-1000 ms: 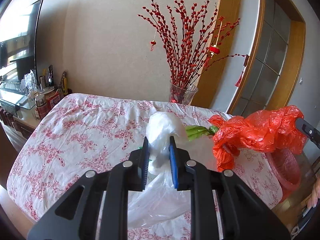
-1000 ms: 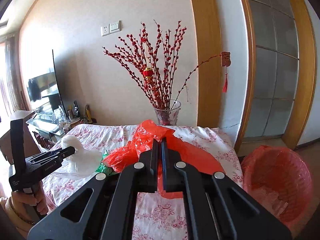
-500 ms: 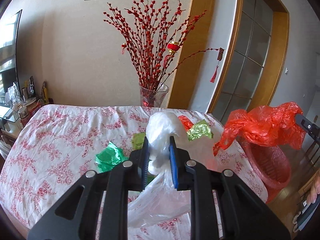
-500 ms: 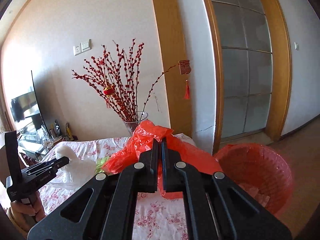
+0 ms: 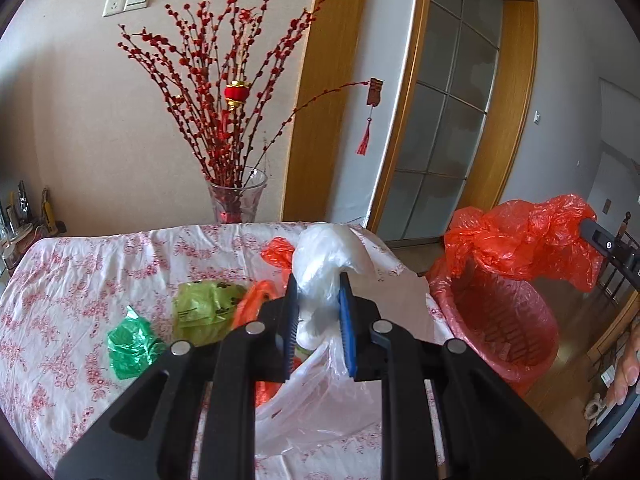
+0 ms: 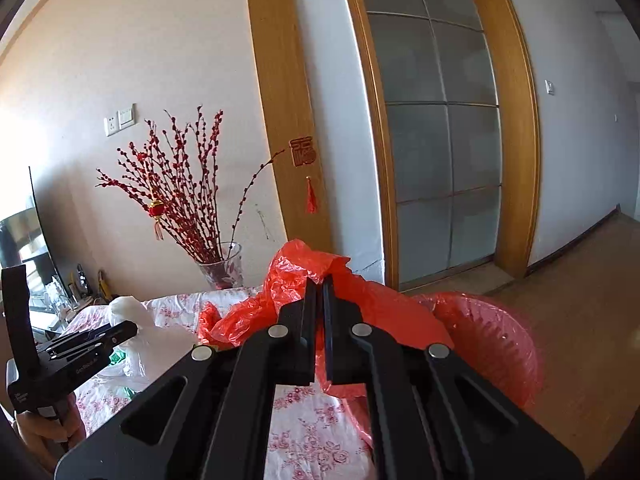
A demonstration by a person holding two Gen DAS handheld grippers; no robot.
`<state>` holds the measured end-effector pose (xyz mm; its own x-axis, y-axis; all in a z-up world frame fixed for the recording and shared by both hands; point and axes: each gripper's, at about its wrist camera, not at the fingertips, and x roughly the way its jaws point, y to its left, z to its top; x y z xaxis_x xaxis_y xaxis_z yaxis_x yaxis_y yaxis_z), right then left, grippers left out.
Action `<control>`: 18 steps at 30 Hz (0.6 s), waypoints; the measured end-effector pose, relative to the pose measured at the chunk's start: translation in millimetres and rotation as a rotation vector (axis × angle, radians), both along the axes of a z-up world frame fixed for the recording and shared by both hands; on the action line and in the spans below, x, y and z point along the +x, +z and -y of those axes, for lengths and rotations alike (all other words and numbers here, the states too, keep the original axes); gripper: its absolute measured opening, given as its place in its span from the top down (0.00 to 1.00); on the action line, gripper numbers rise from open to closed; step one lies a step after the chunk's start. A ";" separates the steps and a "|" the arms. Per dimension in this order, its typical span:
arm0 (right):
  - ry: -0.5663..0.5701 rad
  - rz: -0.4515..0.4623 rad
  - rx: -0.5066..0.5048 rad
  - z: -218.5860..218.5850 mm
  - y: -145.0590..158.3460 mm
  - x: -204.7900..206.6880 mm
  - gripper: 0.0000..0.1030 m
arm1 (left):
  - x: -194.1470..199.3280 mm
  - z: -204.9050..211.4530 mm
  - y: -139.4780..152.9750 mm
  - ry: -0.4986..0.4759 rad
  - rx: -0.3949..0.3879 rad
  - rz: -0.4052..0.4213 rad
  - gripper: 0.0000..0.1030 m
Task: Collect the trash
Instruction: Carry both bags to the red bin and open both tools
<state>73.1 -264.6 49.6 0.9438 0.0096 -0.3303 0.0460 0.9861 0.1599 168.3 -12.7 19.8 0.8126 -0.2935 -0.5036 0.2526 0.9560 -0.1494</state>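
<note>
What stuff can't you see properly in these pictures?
- Bottom of the red lined trash basket: in the right wrist view, the crumpled red plastic bag and right hand-held gripper cover it.
- Orange plastic scrap: left wrist view, partly behind the left hand-held gripper holding the clear white plastic bag.
- Small items at the left edge: cut off, too small.

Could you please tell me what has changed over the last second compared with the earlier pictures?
The right gripper has carried the red bag rightward off the table to above the red bin. The left gripper, with the white bag, swung right too, toward the bin. Both grips stayed shut, and the green scraps stayed on the table.
</note>
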 end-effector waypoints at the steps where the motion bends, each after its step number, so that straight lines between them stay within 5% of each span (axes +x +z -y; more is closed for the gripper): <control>1: -0.014 -0.001 0.000 5.6 -0.9 -1.6 0.97 | 1.1 7.5 0.2 -0.014 0.002 0.000 0.81; 18: -0.219 -0.029 0.026 92.4 -28.6 -13.3 0.97 | 10.9 136.0 -13.6 -0.258 0.010 -0.032 0.81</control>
